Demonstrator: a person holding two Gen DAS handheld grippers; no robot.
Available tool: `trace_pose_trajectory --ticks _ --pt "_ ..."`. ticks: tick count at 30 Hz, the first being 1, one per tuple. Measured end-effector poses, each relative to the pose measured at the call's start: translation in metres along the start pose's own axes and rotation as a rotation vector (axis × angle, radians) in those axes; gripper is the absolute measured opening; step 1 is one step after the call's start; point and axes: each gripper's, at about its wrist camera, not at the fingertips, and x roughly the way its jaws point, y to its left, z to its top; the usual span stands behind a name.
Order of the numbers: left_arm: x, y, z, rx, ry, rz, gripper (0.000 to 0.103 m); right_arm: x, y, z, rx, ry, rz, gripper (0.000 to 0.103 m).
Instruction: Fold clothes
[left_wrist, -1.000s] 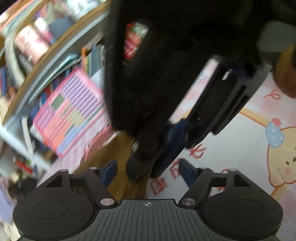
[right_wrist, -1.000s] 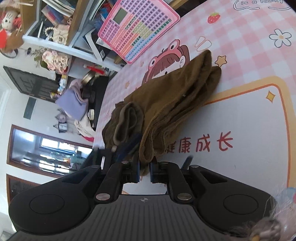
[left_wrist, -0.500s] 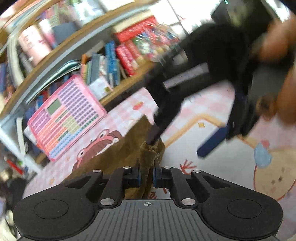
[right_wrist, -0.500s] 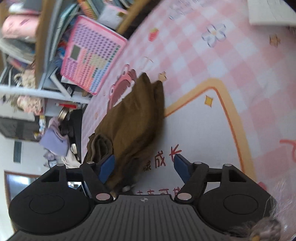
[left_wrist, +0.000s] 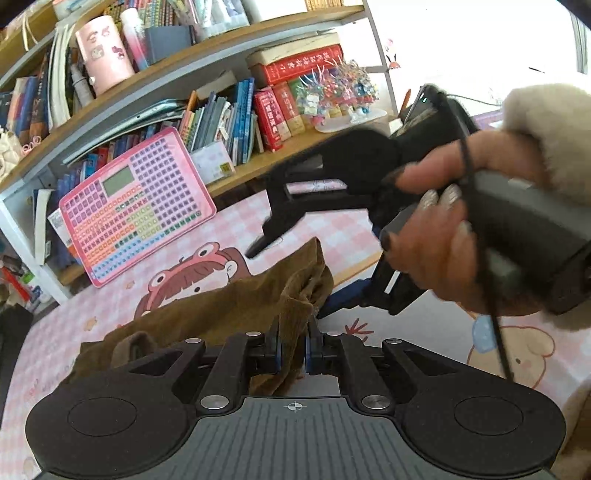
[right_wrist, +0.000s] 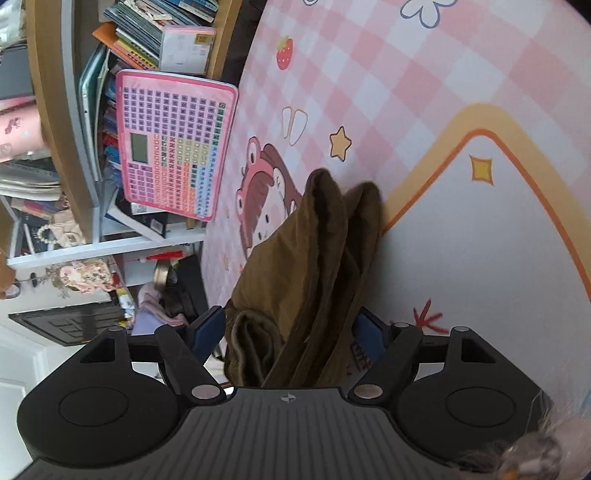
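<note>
A brown garment (left_wrist: 229, 306) lies bunched on the pink cartoon table mat (left_wrist: 332, 229). My left gripper (left_wrist: 292, 349) is shut on a fold of its near edge. My right gripper (left_wrist: 291, 273), held by a hand, hangs open just right of and above the garment in the left wrist view. In the right wrist view the right gripper (right_wrist: 291, 332) is open with the brown garment (right_wrist: 314, 266) lying between its blue fingers, and the mat (right_wrist: 480, 240) spreads beyond.
A pink keyboard toy (left_wrist: 136, 206) leans against the bookshelf (left_wrist: 221, 107) at the back of the mat; it also shows in the right wrist view (right_wrist: 173, 144). A hand in a fleece sleeve (left_wrist: 461, 229) fills the right side.
My left gripper closed on the garment's edge. My right gripper opened, let go of the garment and pulled back to the right.
</note>
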Motion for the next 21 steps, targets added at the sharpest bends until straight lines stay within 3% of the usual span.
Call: trace_pose_trajectory --ticks 2,4,8,10,21 --pt "-0.002 0.000 0.000 -0.003 -0.005 0.001 0.010 0.003 -0.001 0.002 0.000 -0.007 -0.014 0.063" --pt "-0.005 0.001 0.001 -0.008 -0.007 0.000 0.010 0.006 0.000 0.005 -0.018 -0.013 -0.031 0.049" --pt "-0.010 0.002 0.001 -0.028 -0.009 -0.015 0.010 0.003 -0.003 0.014 -0.039 -0.056 -0.058 0.029" --pt "-0.010 0.002 0.000 -0.043 -0.003 -0.034 0.010 0.001 -0.006 0.017 -0.037 -0.066 -0.059 0.010" --pt "-0.014 0.021 0.014 -0.227 -0.096 -0.224 0.009 -0.039 0.030 0.019 -0.232 -0.203 -0.132 0.009"
